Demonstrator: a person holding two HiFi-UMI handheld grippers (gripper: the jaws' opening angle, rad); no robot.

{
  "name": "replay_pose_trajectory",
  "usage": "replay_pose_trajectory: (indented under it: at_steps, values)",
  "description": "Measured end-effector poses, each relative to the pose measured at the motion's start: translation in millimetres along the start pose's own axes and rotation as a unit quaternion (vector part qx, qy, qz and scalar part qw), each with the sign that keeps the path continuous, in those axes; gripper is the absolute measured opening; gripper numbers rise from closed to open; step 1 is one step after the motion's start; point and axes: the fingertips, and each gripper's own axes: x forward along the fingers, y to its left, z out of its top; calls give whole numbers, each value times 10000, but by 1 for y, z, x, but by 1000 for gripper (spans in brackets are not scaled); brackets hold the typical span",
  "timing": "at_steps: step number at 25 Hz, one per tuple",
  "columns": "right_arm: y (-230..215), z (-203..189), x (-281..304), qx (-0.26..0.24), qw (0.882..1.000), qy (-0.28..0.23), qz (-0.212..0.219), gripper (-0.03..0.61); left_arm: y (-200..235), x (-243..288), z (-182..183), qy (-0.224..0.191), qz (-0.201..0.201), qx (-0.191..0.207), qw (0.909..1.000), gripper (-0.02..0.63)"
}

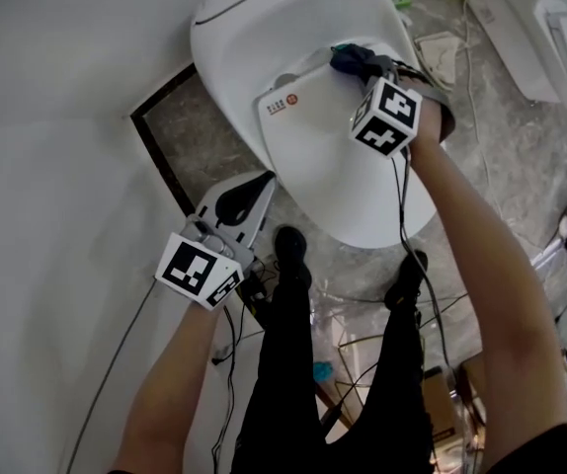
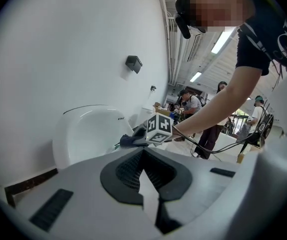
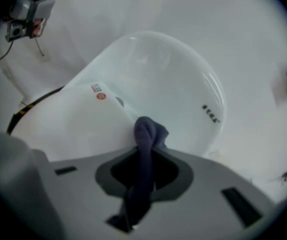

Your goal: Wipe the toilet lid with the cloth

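A white toilet stands with its lid down. At the lid's back edge, near the hinge, my right gripper is shut on a dark blue cloth that touches the lid. In the right gripper view the cloth hangs bunched between the jaws over the lid. My left gripper is shut and holds nothing, off the lid's left side above the floor. Its own view looks across at the toilet, the cloth and the right gripper's marker cube.
The white wall runs close along the toilet's left. Cables and scraps litter the marble floor by the person's black shoes. Other white fixtures lie at the top right. Several people stand far off in the left gripper view.
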Motion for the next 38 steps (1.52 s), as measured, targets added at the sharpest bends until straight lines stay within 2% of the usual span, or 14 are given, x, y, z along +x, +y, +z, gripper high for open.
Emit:
replay_pose_trajectory:
  at_steps: [7,12,17,27,38]
  values:
    - [-17,-10,19,-22,9999,132,-23,66,9,-2,-4,18,79,-31,10000,15]
    - [4,-8,22,13,9998,185,123,66,7,-2,-7,20,123,-103,9999,15]
    - [22,2,13,-82,9998,92,179,66,3,1,-5,67,55,18,10000,15]
    - [52,12,-1,-71,9996,3,281,66,-2,1,0,0,56,45,10000,15]
    - [92,21,-18,-271,9988,-95,394,66,-9,2,-2,67,-6,108,9999,15]
